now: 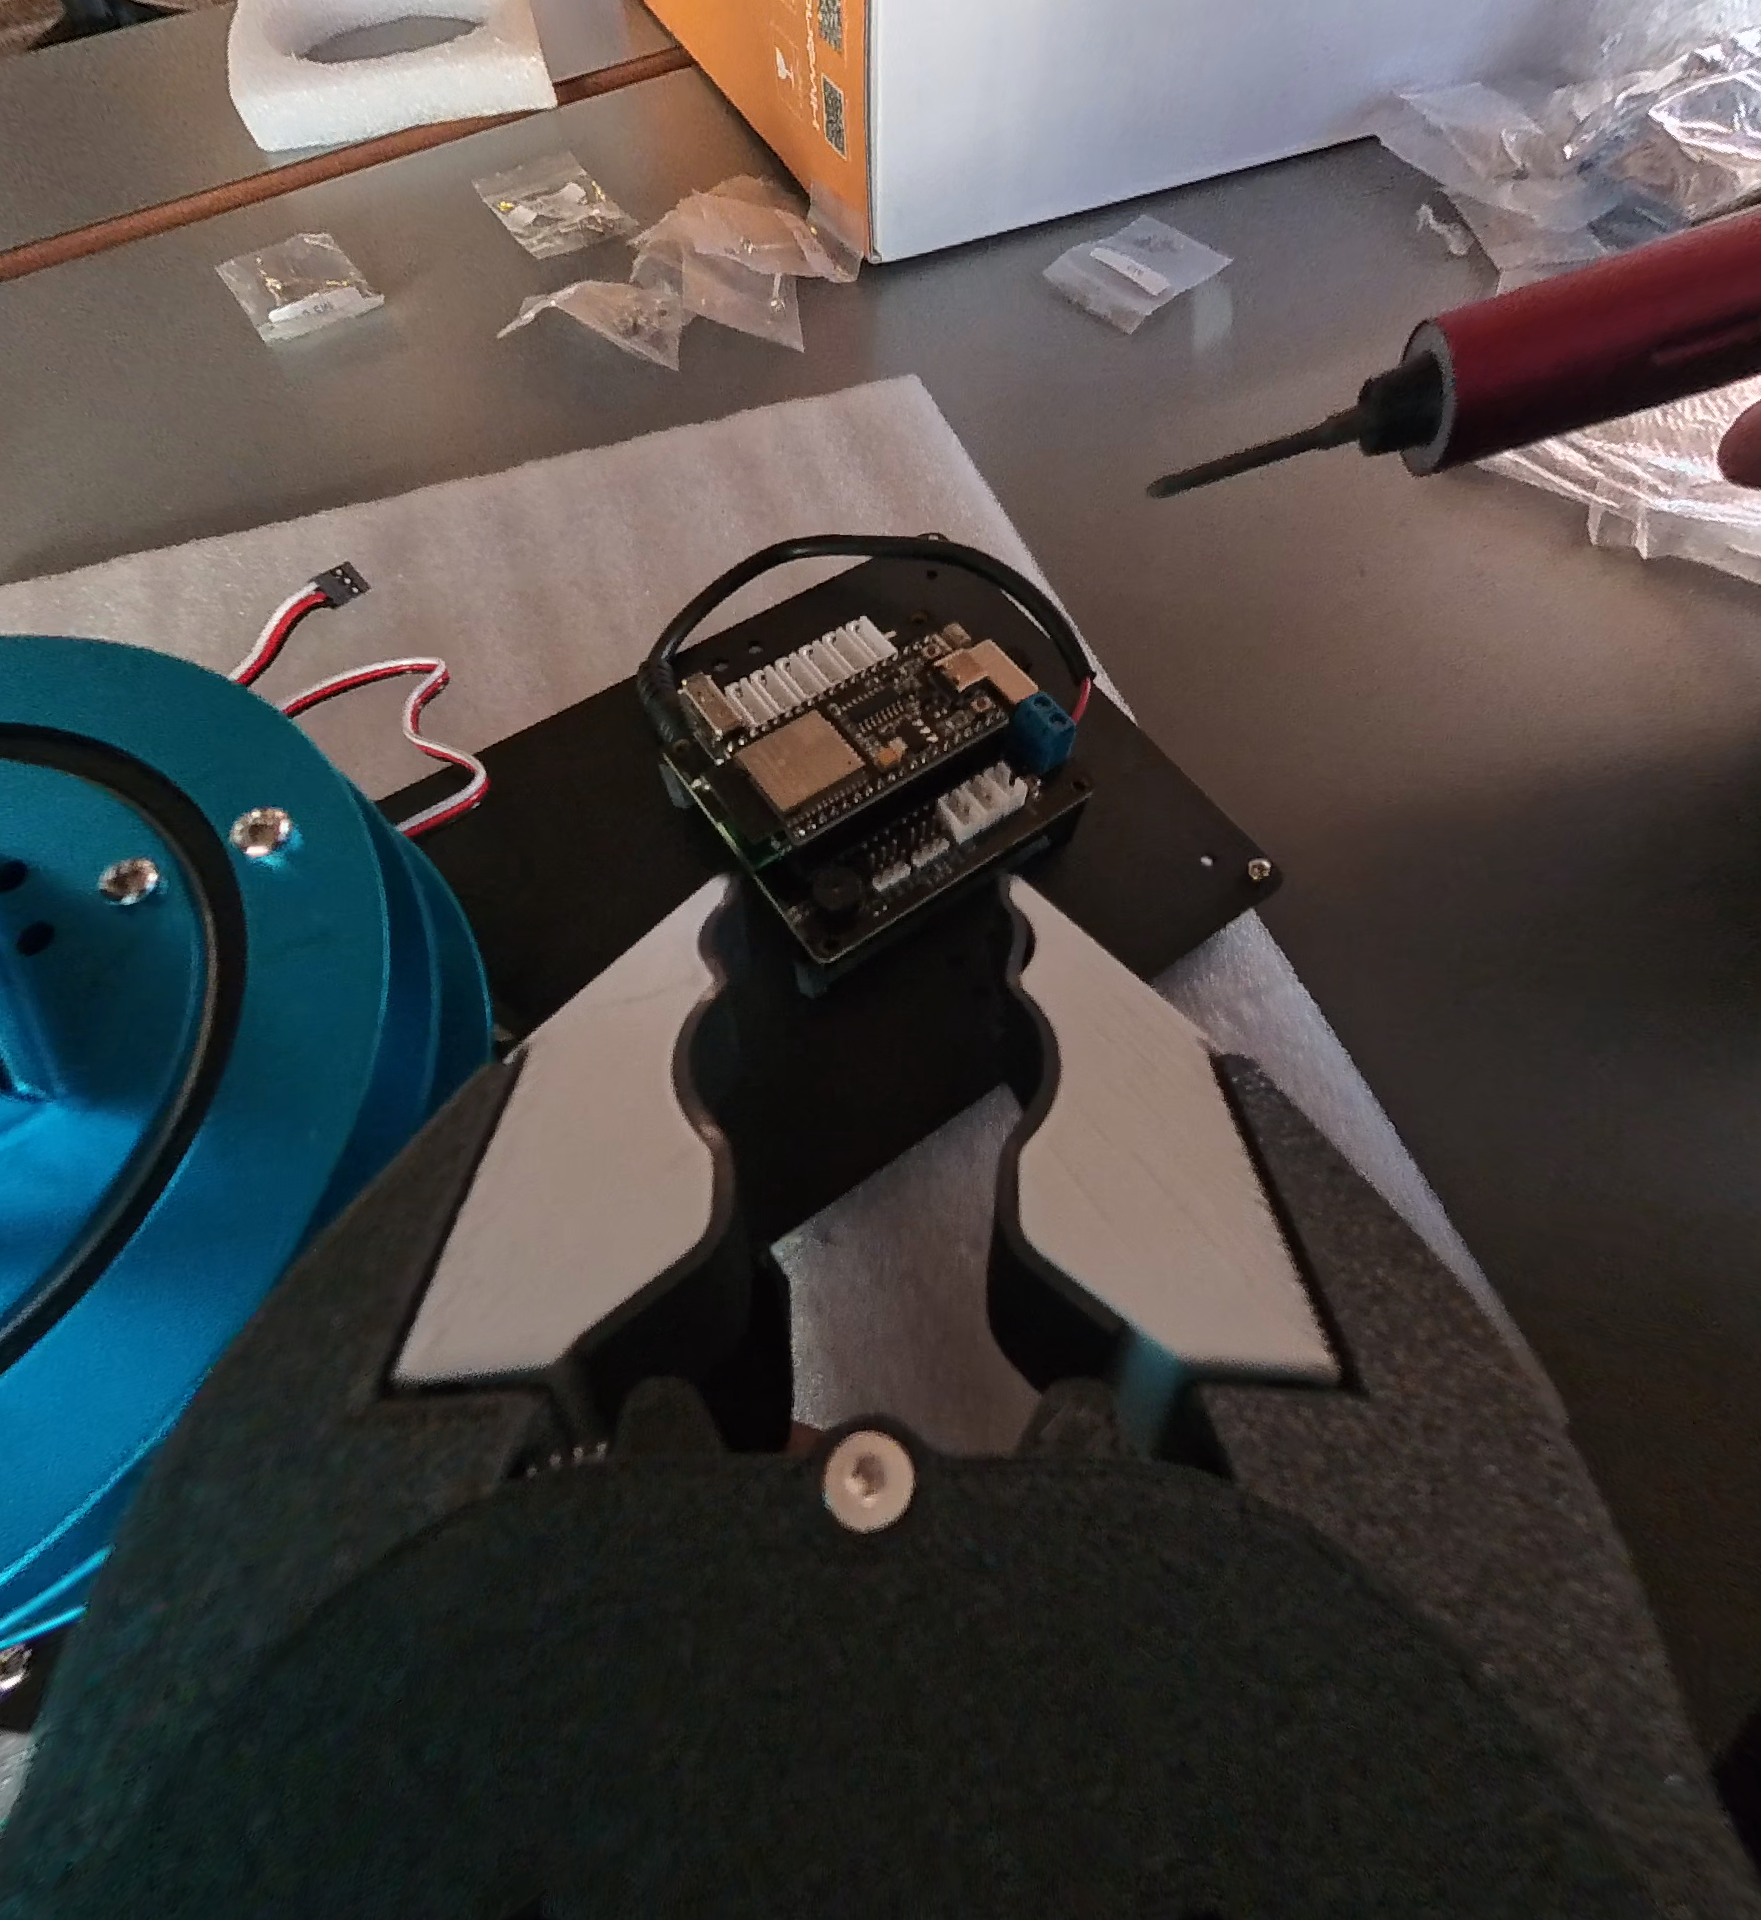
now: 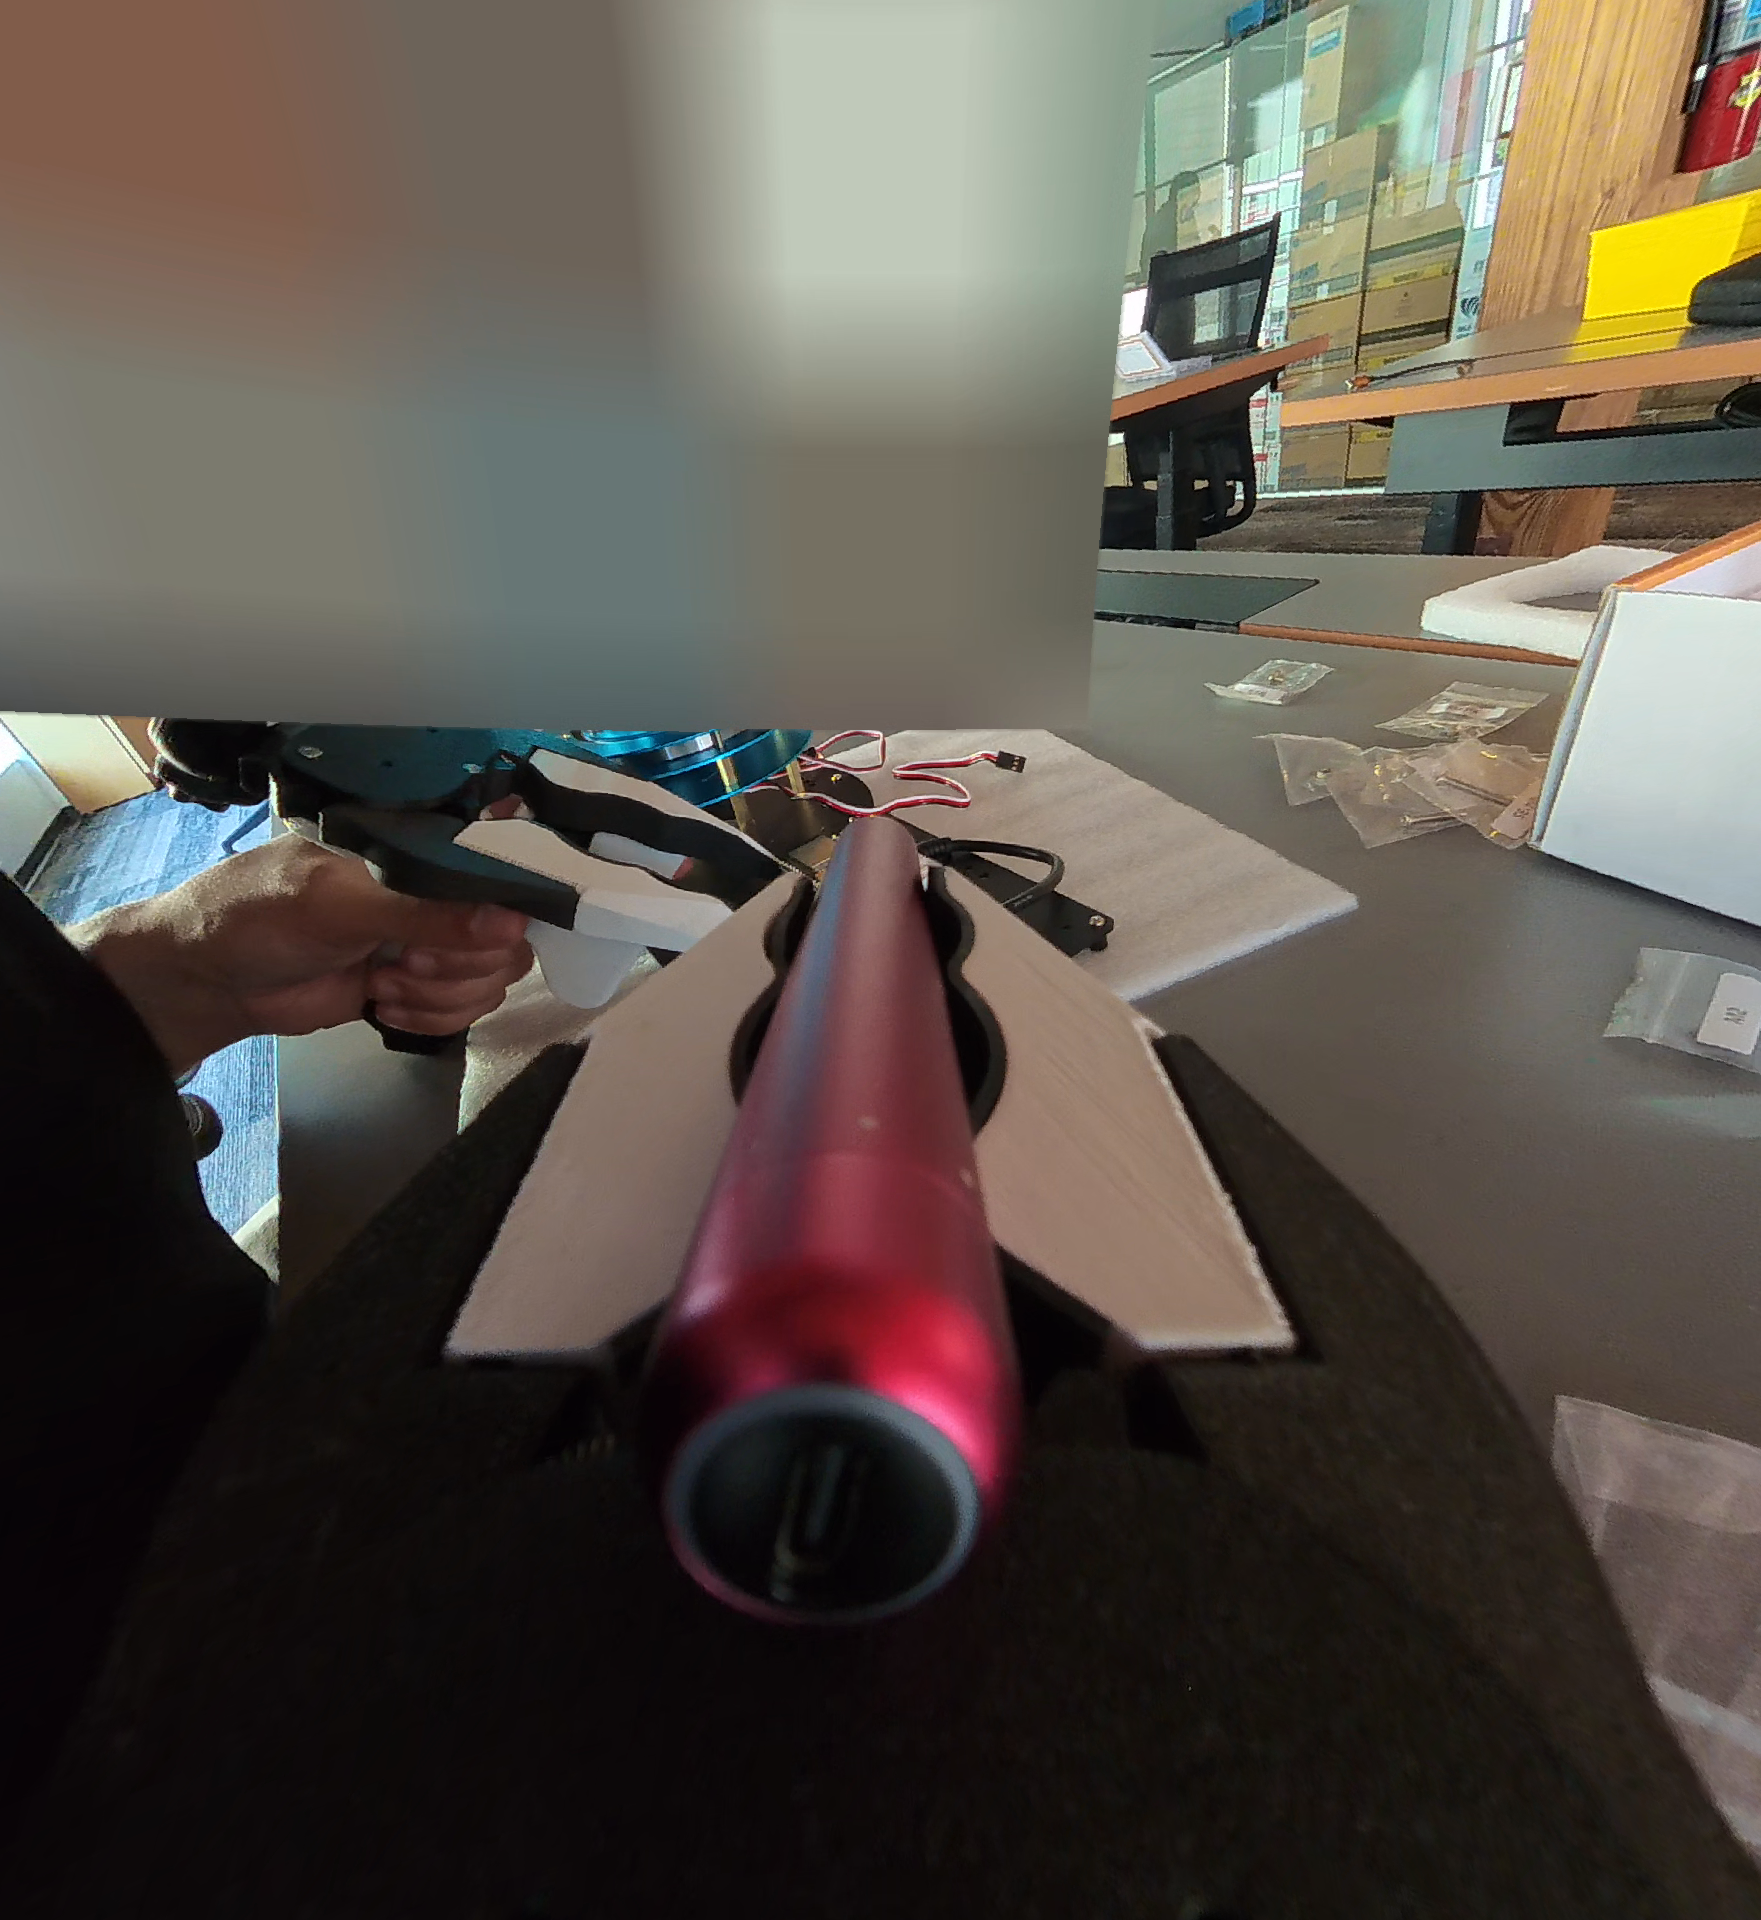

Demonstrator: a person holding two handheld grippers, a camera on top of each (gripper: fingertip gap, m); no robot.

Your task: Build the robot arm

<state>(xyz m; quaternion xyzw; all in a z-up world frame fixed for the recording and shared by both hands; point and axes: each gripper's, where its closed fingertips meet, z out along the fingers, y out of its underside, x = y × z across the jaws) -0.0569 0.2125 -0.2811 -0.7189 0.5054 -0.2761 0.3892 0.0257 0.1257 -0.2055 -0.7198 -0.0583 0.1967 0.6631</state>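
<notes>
The left hand-held gripper (image 1: 865, 894) is open at the centre of the frame, its fingertips either side of the near edge of the stacked circuit board (image 1: 871, 790) on a black plate (image 1: 1156, 831). The right hand-held gripper (image 2: 860, 883) is closed around a red electric screwdriver (image 2: 855, 1174), which enters from the upper right in the left wrist view. A blue metal ring (image 1: 128, 1039) fills the left side.

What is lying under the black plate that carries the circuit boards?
A white foam sheet lies under the black plate, on the grey table. The plate covers the foam below it, so anything there is hidden.
</notes>
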